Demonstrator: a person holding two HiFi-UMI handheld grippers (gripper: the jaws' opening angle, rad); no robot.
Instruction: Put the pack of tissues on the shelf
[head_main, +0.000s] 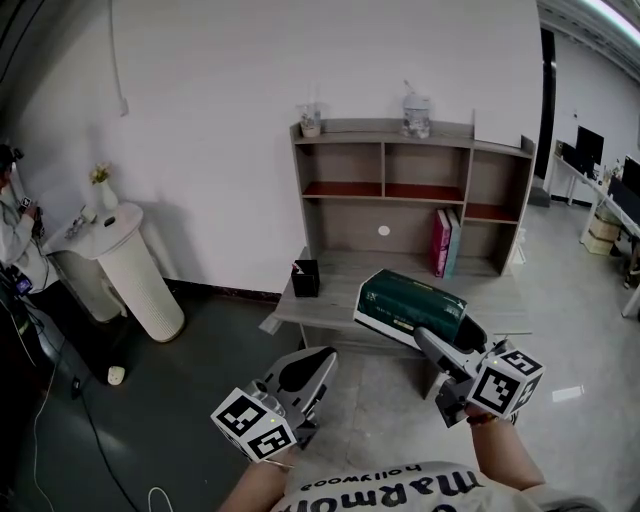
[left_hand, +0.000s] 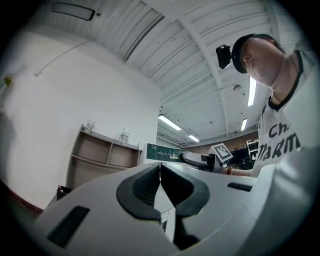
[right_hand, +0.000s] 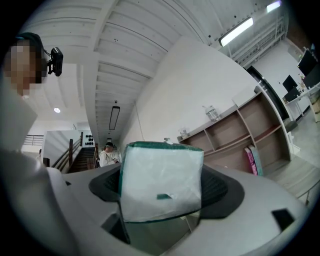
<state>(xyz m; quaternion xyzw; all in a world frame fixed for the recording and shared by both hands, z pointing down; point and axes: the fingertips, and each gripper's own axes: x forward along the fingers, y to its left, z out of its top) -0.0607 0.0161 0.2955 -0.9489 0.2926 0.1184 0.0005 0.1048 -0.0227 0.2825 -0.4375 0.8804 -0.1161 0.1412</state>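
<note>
Jaws pressed together on nothing, the left gripper is hanging low at the near left. To its right, the right gripper is clamping the green pack of tissues, holding it up on the near side of the wooden shelf.

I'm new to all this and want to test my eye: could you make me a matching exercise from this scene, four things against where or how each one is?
Things
1. pack of tissues
2. left gripper
3. pink book
4. black holder

Places or states
a. upright at the lower right of the shelf
b. clamped in the right gripper
c. on the desk, left side
d. jaws together, nothing between them

Pairs: 1-b, 2-d, 3-a, 4-c
</note>
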